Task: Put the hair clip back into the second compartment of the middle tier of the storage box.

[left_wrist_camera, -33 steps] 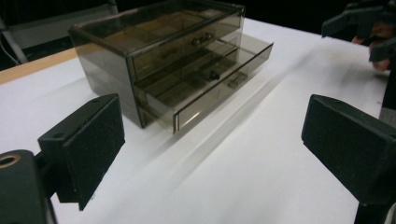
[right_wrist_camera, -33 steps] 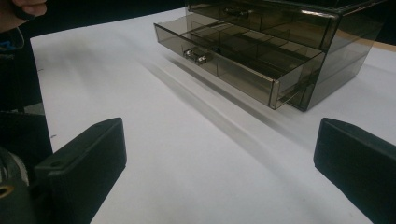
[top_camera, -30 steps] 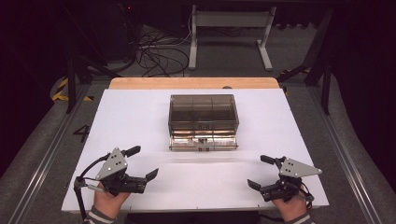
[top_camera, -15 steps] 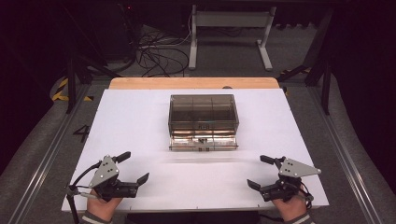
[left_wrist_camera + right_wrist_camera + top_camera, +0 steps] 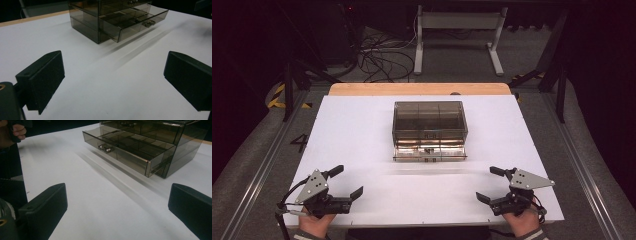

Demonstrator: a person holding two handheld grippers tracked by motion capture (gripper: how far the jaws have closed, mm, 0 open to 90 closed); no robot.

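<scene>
Fingers (image 5: 42, 82) of left gripper (image 5: 346, 183) spread wide, nothing between them. Fingers (image 5: 45, 207) of right gripper (image 5: 491, 185) likewise wide apart and empty. Each gripper held in a hand at the near edge of the white worktop (image 5: 362, 130): left hand (image 5: 314, 223) at the near left corner, right hand (image 5: 519, 220) at the near right corner, well apart from each other.

Smoky see-through drawer box (image 5: 429, 120) standing upright at the middle of the worktop, well apart from both grippers. Bottom drawer (image 5: 429, 151) pulled out toward the near edge, small metal handle (image 5: 105, 148) on its front. Dividers visible inside the drawer through the tinted plastic; contents too dim to tell. Upper drawers pushed in flush.

Bare white surface between both pairs of fingers and the box. Wooden strip (image 5: 419, 88) along the far edge of the worktop. Cables (image 5: 379, 55) and a grey metal stand (image 5: 457, 22) on the floor beyond.
</scene>
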